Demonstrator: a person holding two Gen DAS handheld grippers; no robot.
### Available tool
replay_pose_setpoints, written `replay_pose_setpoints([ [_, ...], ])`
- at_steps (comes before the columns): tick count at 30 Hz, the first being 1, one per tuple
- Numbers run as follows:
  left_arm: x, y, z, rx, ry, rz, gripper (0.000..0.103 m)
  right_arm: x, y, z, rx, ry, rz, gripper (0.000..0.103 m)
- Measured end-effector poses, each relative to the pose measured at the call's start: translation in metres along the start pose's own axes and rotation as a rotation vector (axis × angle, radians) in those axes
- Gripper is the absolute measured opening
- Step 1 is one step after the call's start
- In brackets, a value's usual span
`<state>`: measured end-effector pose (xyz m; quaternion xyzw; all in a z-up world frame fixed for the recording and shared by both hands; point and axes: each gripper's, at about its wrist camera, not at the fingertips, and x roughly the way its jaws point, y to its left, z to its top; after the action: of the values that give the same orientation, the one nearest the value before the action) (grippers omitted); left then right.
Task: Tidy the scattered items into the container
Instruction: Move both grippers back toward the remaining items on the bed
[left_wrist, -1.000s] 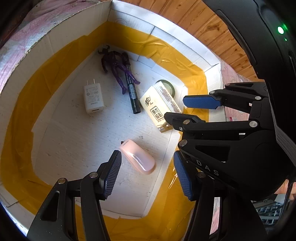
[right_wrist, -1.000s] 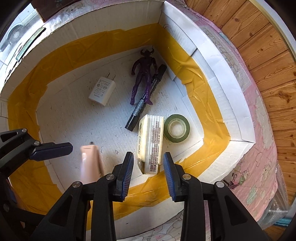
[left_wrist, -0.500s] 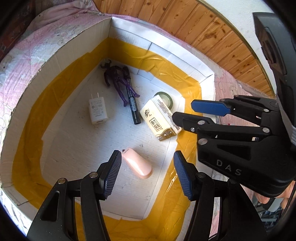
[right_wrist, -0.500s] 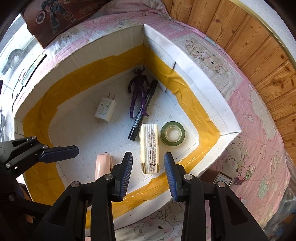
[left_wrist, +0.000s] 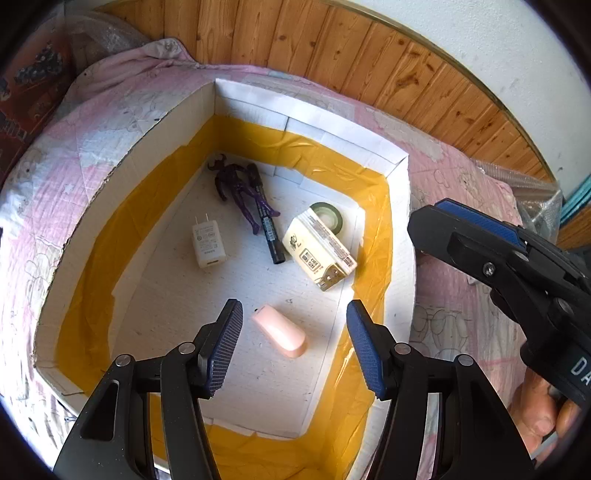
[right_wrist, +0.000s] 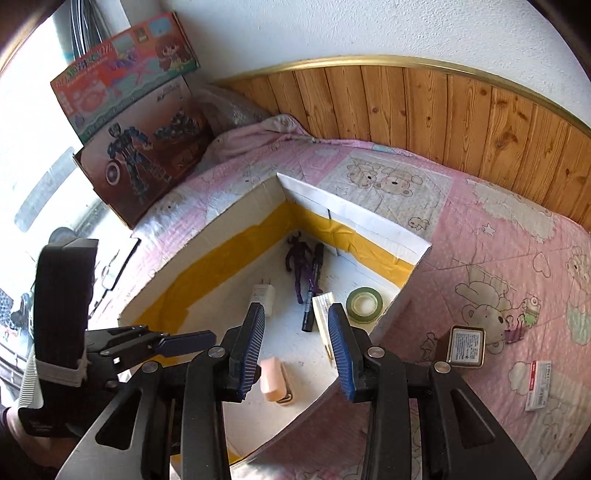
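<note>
Container (left_wrist: 122, 177), a white cardboard box lined with yellow tape, sits on the pink quilted bed (right_wrist: 491, 258) beneath both our claws, and we see six things lying on its floor. Ahead and left of our left claw (left_wrist: 293, 345) lies a white charger (left_wrist: 208, 243). Further ahead, in the far corner, a purple figure (left_wrist: 240, 188) lies touching a black marker (left_wrist: 266, 221). To the right of the marker a cream carton (left_wrist: 319, 253) lies on its side, with a green tape roll (left_wrist: 328, 214) just behind it. Directly ahead of the left claw, between the lines of its two fingers but below them, lies a pink oblong case (left_wrist: 280, 330). The left claw stands apart with nothing between its blue pads, hanging above the box floor.

Our right claw (right_wrist: 297, 345) also stands apart and holds nothing; it hangs over the near right wall of the box. Right of it, outside the box, a small dark tin (right_wrist: 465, 347) rests on the bed, with a small purple item (right_wrist: 515, 334) just beyond it that we cannot make out, and further right a white-and-red packet (right_wrist: 539, 384). Wooden panelling (right_wrist: 443, 110) runs behind the bed, and a toy box (right_wrist: 144, 147) leans far ahead on the left.
</note>
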<state>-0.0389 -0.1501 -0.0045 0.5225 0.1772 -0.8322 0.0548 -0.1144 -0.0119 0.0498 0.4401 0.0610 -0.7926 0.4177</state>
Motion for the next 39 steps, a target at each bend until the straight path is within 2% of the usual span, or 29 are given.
replay_pose_setpoints([
  [7,-0.012,-0.017,-0.01,0.043,-0.035,0.029,0.061,-0.032,0.009,-0.028,-0.016,-0.11,0.001,0.038],
  [10,-0.017,-0.024,-0.014,0.041,-0.044,0.025,0.061,-0.04,0.013,-0.037,-0.04,-0.127,-0.014,0.038],
  [15,-0.027,-0.038,-0.018,0.047,-0.063,-0.008,0.061,-0.056,0.012,-0.039,-0.029,-0.161,0.015,0.038],
  [22,-0.035,-0.066,-0.027,0.093,-0.096,-0.014,0.061,-0.073,-0.011,-0.046,0.073,-0.173,0.139,0.038],
  [25,-0.042,-0.084,-0.033,0.148,-0.123,-0.01,0.061,-0.087,-0.031,-0.048,0.144,-0.197,0.206,0.038],
  [27,-0.047,-0.099,-0.037,0.196,-0.144,-0.018,0.061,-0.099,-0.044,-0.049,0.171,-0.221,0.216,0.038],
  [32,-0.044,-0.138,-0.047,0.322,-0.156,-0.051,0.061,-0.122,-0.087,-0.053,0.218,-0.268,0.091,0.038],
  [35,-0.024,-0.154,-0.052,0.359,-0.116,-0.052,0.061,-0.127,-0.119,-0.058,0.235,-0.25,-0.084,0.038],
  [39,0.008,-0.165,-0.056,0.366,-0.048,-0.041,0.061,-0.108,-0.163,-0.069,0.226,-0.135,-0.312,0.039],
])
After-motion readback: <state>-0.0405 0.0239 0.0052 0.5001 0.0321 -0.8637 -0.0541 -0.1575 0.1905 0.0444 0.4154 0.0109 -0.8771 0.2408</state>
